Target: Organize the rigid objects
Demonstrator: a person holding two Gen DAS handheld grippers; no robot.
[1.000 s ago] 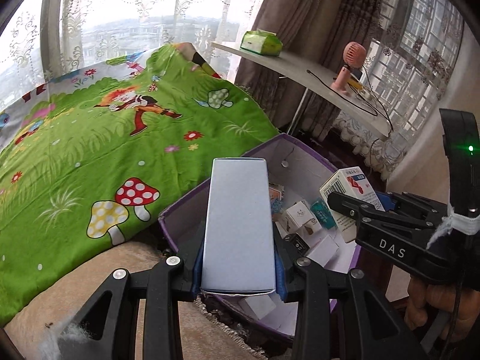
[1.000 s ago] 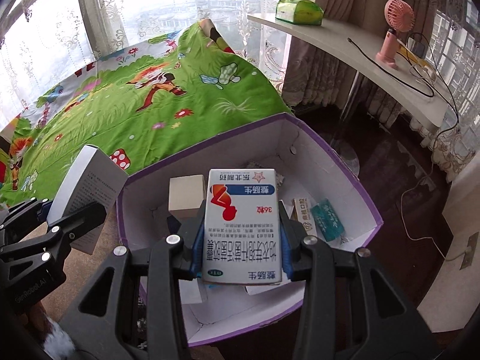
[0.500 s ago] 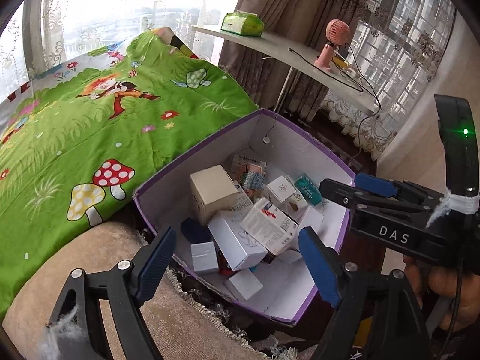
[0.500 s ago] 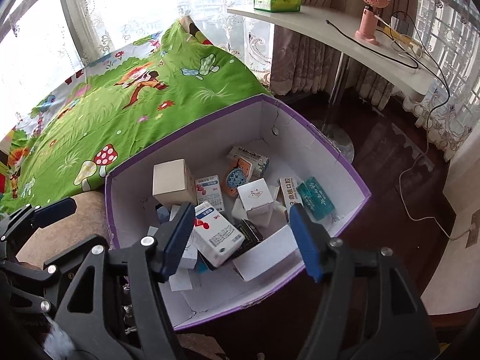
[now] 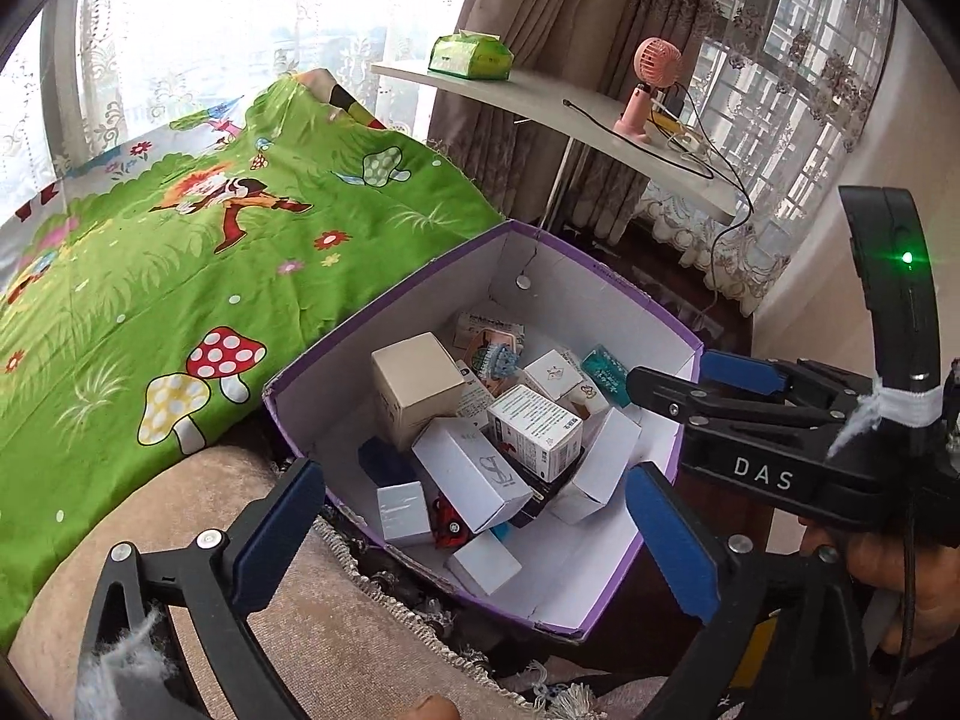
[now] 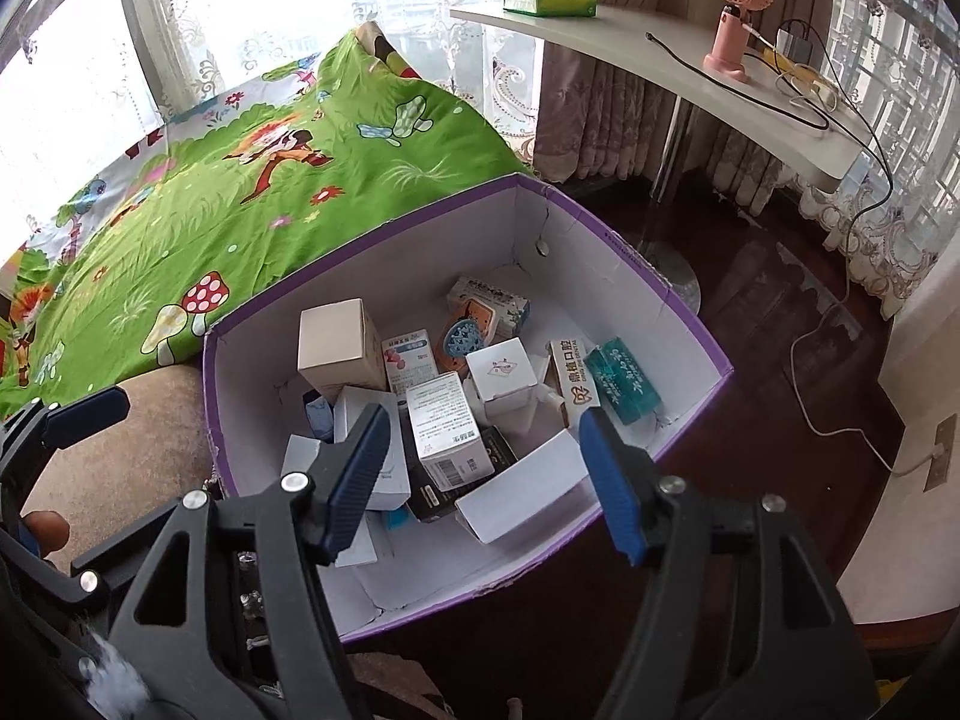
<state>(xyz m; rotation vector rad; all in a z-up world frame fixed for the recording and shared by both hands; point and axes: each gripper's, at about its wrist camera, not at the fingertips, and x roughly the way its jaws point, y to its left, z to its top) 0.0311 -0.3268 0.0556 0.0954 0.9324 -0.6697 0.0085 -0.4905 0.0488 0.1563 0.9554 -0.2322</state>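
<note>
Both grippers hang over the purple-rimmed box [image 5: 606,282], and the drop looks done, so the sensible thing now is to lift each tool straight up and away before swinging off, keeping the blue pads clear of the box wall so nothing gets knocked out.

On the left, the left gripper [image 5: 474,516] has just been opening and its jaws now stand very wide with nothing between the pads. The long white carton [image 5: 471,474] lies tilted in the heap below and beyond them, leaning on the tan box [image 5: 414,384] and touching the printed medicine box [image 5: 537,429].

To the right, the right gripper [image 6: 486,480] is about half spread, also empty, its jaws no longer widening. That same medicine box lies under the gap between its pads, resting on a black pack [image 6: 438,492], apart from both pads. Every small box in view sits inside the container, piled loosely rather than in rows.
</note>
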